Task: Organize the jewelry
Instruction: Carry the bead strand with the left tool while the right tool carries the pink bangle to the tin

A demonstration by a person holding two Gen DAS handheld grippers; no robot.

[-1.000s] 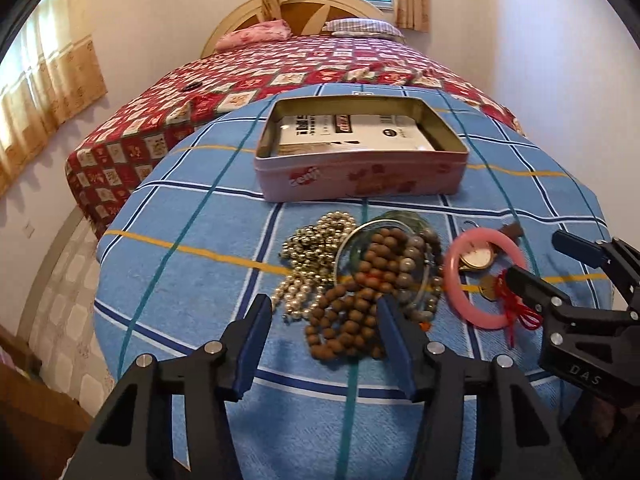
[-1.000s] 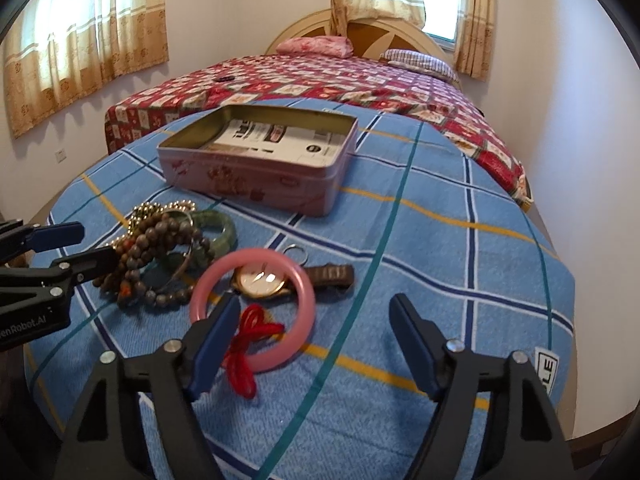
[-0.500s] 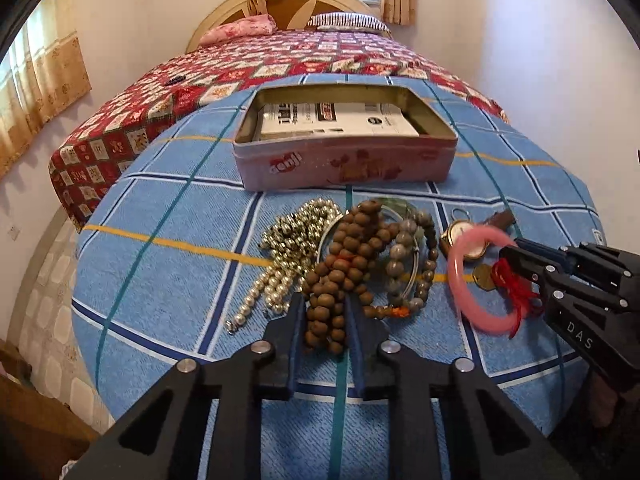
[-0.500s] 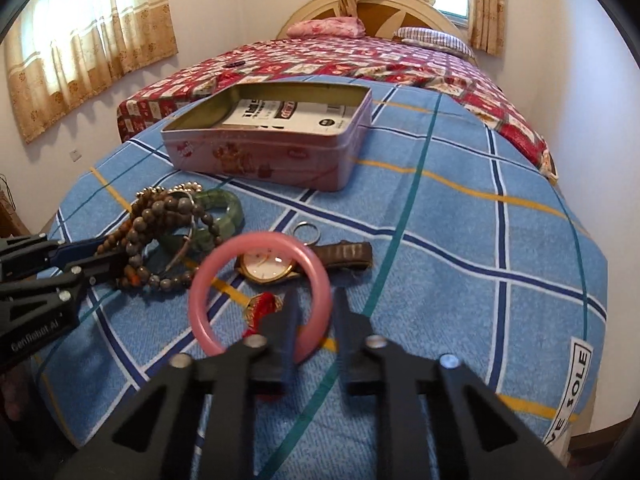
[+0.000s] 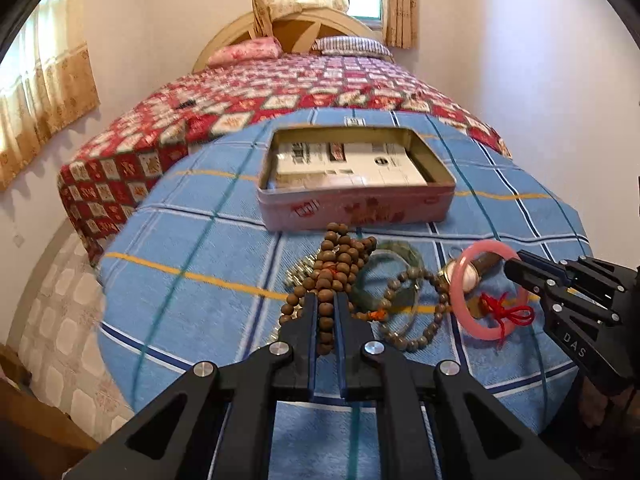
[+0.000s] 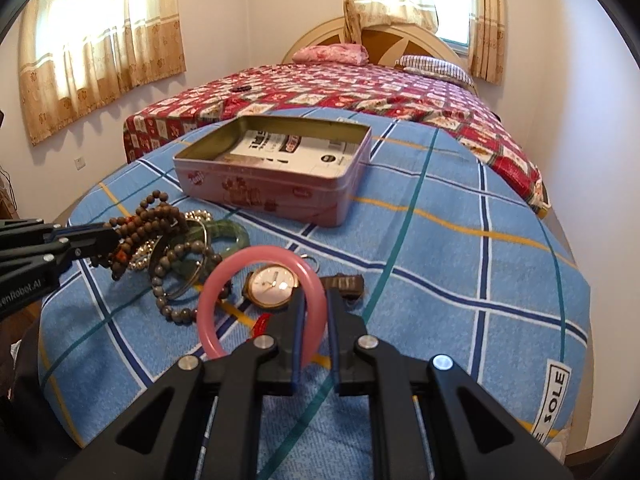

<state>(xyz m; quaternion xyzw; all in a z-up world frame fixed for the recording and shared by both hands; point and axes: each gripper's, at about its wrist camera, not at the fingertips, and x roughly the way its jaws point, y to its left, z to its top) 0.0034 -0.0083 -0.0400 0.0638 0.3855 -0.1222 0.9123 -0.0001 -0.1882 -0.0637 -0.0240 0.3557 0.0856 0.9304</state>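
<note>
My left gripper [image 5: 325, 307] is shut on a brown wooden bead strand [image 5: 336, 268] and lifts it off the pile; it also shows in the right wrist view [image 6: 138, 222]. My right gripper [image 6: 314, 298] is shut on a pink bangle [image 6: 260, 264] with a red tassel [image 5: 506, 310] and holds it tilted up; the bangle shows at the right of the left wrist view [image 5: 464, 280]. A pink tin [image 5: 360, 208], open, with a white packet inside, stands behind the jewelry. A green bangle [image 6: 228, 232], a grey bead bracelet [image 5: 420, 312] and a gold watch [image 6: 272, 284] lie on the cloth.
The blue checked cloth [image 6: 460, 240] covers a round table. A pearl strand [image 6: 196, 214] lies under the beads. A bed with a red quilt [image 6: 360, 88] stands behind the table. Walls stand close on the right.
Both grippers closed a second ago. Since then the left has lifted the wooden beads and the right has raised the pink bangle off the watch.
</note>
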